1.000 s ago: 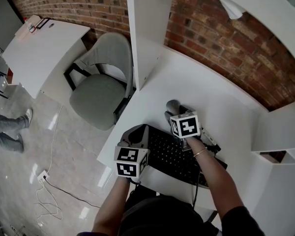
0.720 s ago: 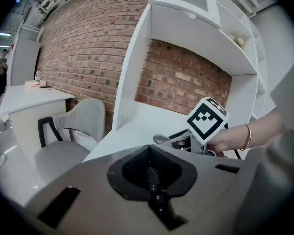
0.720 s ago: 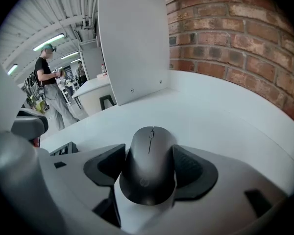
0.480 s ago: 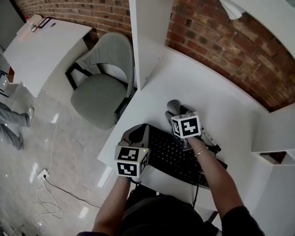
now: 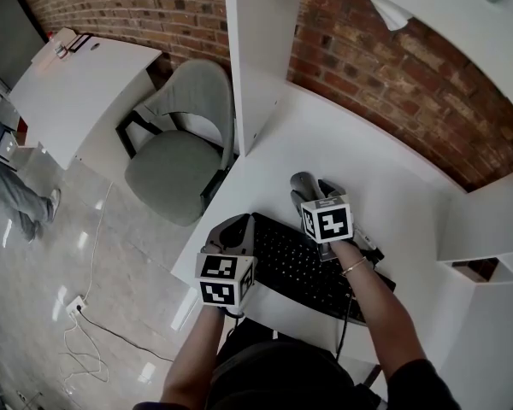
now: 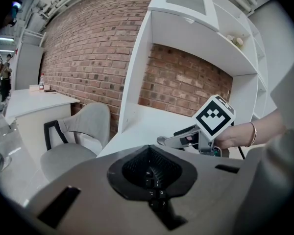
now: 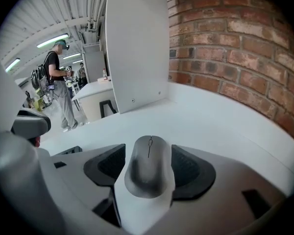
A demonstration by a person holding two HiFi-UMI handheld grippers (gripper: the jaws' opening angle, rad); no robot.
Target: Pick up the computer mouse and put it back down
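Right hand-held gripper (image 5: 309, 194) still clamps the computer mouse (image 7: 149, 164); barely shifted.

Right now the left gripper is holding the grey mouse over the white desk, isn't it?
Not the left one. The right gripper is holding the grey mouse over the white desk; the right gripper view shows it between the jaws. The left gripper has its jaws together with nothing in them.
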